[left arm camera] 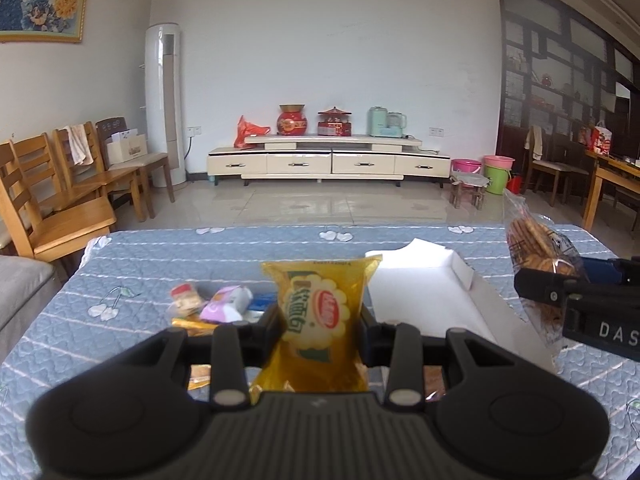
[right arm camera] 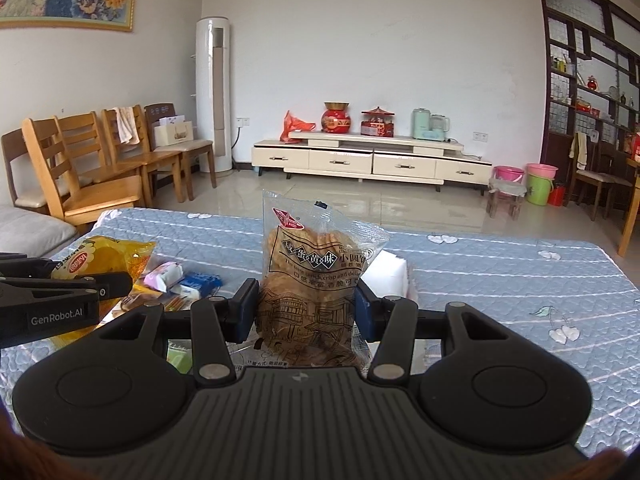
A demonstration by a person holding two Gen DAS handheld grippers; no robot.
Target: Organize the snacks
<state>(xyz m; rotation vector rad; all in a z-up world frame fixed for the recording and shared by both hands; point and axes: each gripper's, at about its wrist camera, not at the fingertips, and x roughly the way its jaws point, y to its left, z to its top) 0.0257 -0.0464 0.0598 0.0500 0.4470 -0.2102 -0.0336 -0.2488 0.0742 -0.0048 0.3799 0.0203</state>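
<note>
My left gripper (left arm camera: 320, 326) is shut on a yellow bread packet (left arm camera: 320, 312) and holds it upright above the table; it also shows in the right wrist view (right arm camera: 100, 264). My right gripper (right arm camera: 306, 308) is shut on a clear bag of round biscuits (right arm camera: 312, 272), held upright; the bag shows at the right of the left wrist view (left arm camera: 536, 248). A white box (left arm camera: 420, 284) lies open on the blue quilted table (left arm camera: 160, 256) just beyond both grippers. Several small loose snacks (left arm camera: 216, 304) lie left of the box.
More small packets (right arm camera: 188, 284) lie on the table between the grippers. Wooden chairs (left arm camera: 72, 184) stand to the left beyond the table. A low TV cabinet (left arm camera: 328, 160) stands at the far wall. Buckets (left arm camera: 496, 172) and a dining table (left arm camera: 612, 176) are at the right.
</note>
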